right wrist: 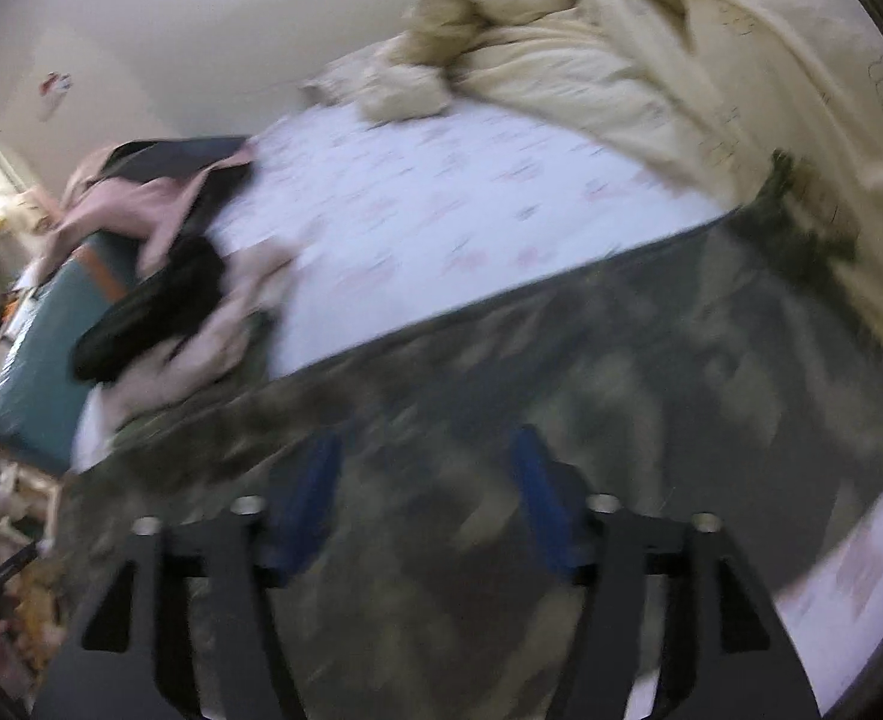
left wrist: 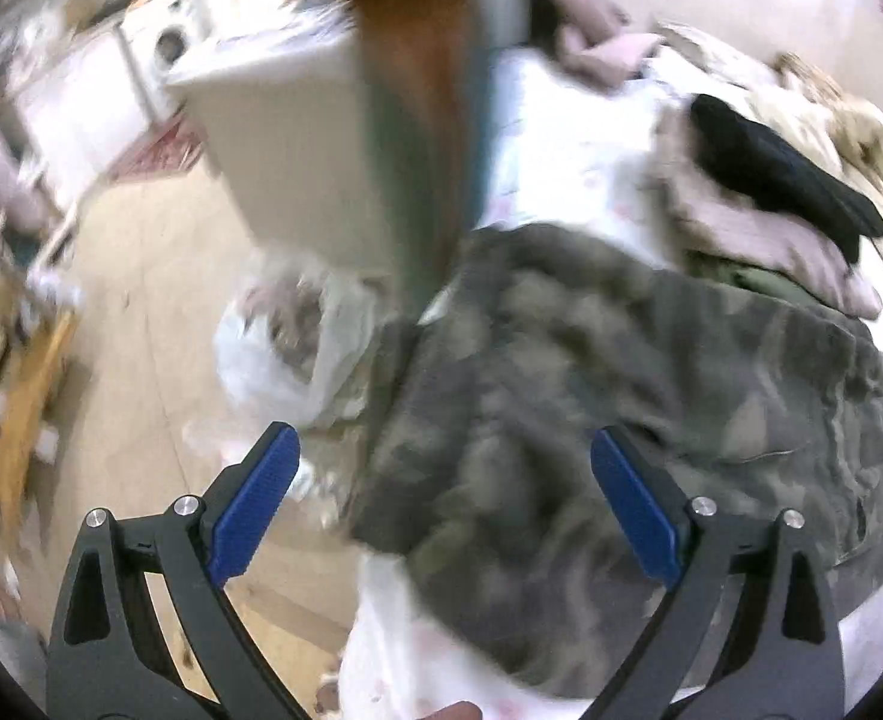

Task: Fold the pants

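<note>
Camouflage cotton pants (left wrist: 591,396) lie lengthwise across bed (right wrist: 441,192); left gripper (left wrist: 441,504) wide, right gripper (right wrist: 423,498) wide, both just above them.

We find no lettering, label, brand mark or number that can be read in either wrist view. Motion blur smears most surfaces, and the faint marks on the cream blanket (right wrist: 741,60) are too indistinct for us to tell whether they are writing.
</note>
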`<state>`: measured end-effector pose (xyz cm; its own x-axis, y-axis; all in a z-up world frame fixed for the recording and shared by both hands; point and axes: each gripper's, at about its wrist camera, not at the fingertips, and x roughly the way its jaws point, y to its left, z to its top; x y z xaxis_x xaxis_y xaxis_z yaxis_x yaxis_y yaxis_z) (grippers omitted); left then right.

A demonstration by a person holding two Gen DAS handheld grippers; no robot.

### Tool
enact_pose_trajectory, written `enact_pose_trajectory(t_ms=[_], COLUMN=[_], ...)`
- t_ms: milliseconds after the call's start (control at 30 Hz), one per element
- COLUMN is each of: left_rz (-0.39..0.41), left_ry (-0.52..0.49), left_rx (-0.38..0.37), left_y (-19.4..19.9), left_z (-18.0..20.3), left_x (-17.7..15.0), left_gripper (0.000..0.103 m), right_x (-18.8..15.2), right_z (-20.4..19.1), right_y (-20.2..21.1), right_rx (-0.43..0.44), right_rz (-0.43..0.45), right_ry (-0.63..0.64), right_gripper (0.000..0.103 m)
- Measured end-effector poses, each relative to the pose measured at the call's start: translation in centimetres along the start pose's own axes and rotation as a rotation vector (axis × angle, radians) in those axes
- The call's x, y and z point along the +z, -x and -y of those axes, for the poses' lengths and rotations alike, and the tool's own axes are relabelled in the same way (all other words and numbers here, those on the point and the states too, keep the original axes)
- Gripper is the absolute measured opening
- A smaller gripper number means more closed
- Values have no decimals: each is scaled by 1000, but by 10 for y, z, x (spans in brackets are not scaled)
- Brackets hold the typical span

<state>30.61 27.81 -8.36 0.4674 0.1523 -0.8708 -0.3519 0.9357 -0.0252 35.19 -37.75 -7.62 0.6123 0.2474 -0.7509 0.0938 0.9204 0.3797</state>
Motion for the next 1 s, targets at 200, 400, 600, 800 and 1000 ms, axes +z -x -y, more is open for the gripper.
enact_pose_trajectory(t_ms=[200,400,600,800,1000], left_rz=[-236,-327,-221,-16,-181], left_ry=[191,256,259,245,247], left_rx=[-118,-257,-279,-406,-221], left_y=[-60,-95,-76,-30,-69], left_z=[-51,-45,-34,-31,-23], left_x=[-26,-36,-24,-1,-15], left_gripper=[96,96,79,63,78], right_x=[-64,-103,-108,-102,-101], right_z=[-49,-52,-43,-29,-29], right_y=[52,73,57,49,50], right_rx=[61,51,2,-6,-3], right_rz=[-80,-84,-116,-132,-134], right_ry=[37,-6,-31,-60,-53], right_gripper=[72,76,76,76,76])
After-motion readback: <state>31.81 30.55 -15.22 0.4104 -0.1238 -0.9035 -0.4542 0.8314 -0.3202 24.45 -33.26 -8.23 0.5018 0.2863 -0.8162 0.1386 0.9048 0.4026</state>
